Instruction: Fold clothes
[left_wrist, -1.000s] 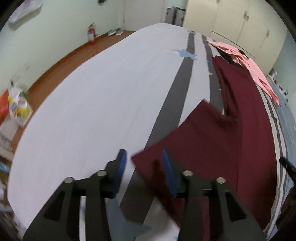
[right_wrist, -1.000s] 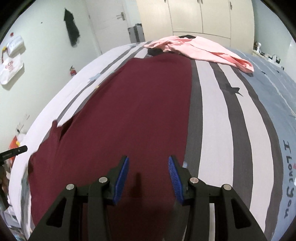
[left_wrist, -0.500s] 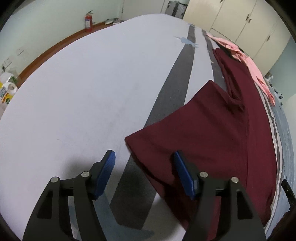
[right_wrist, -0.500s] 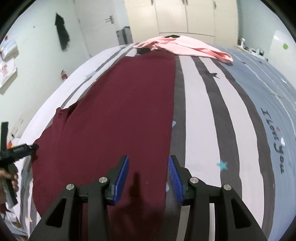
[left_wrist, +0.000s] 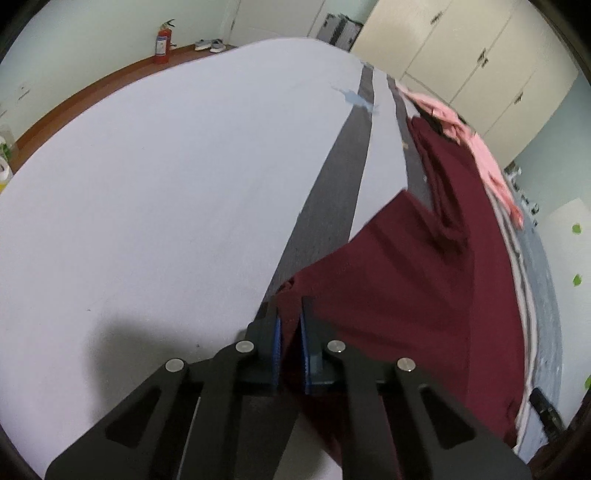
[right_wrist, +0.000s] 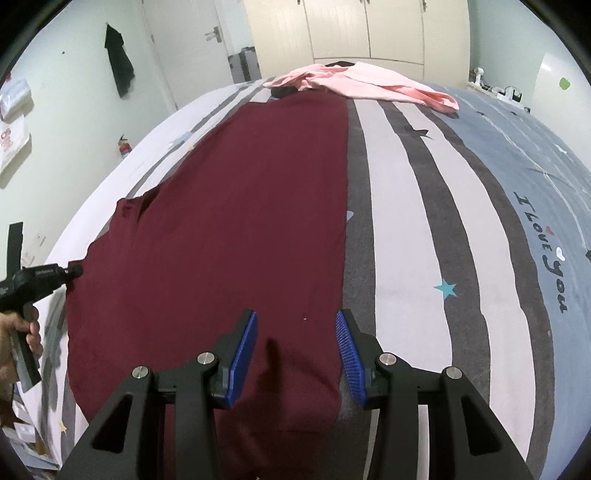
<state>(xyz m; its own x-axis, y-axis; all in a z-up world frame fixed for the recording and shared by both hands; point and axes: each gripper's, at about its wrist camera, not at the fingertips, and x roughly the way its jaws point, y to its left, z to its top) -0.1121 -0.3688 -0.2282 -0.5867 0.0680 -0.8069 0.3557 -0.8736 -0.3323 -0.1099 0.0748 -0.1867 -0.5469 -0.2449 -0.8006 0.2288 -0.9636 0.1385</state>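
A dark red garment (right_wrist: 251, 206) lies spread flat along the striped bed. In the left wrist view it (left_wrist: 424, 280) fills the right side, and my left gripper (left_wrist: 289, 317) is shut on its near left sleeve corner. In the right wrist view my right gripper (right_wrist: 295, 332) is open just above the garment's near right edge, touching nothing. The left gripper also shows at the left edge of the right wrist view (right_wrist: 74, 271), at the garment's sleeve.
A pink garment (right_wrist: 369, 83) lies crumpled at the far end of the bed (right_wrist: 461, 221), over the red one's far edge. White wardrobes (right_wrist: 369, 33) stand behind. A red fire extinguisher (left_wrist: 162, 42) stands by the far wall on the wooden floor.
My left gripper moved onto the sleeve corner and shut on it. My right gripper moved right, from over the garment's middle to its right edge, staying open.
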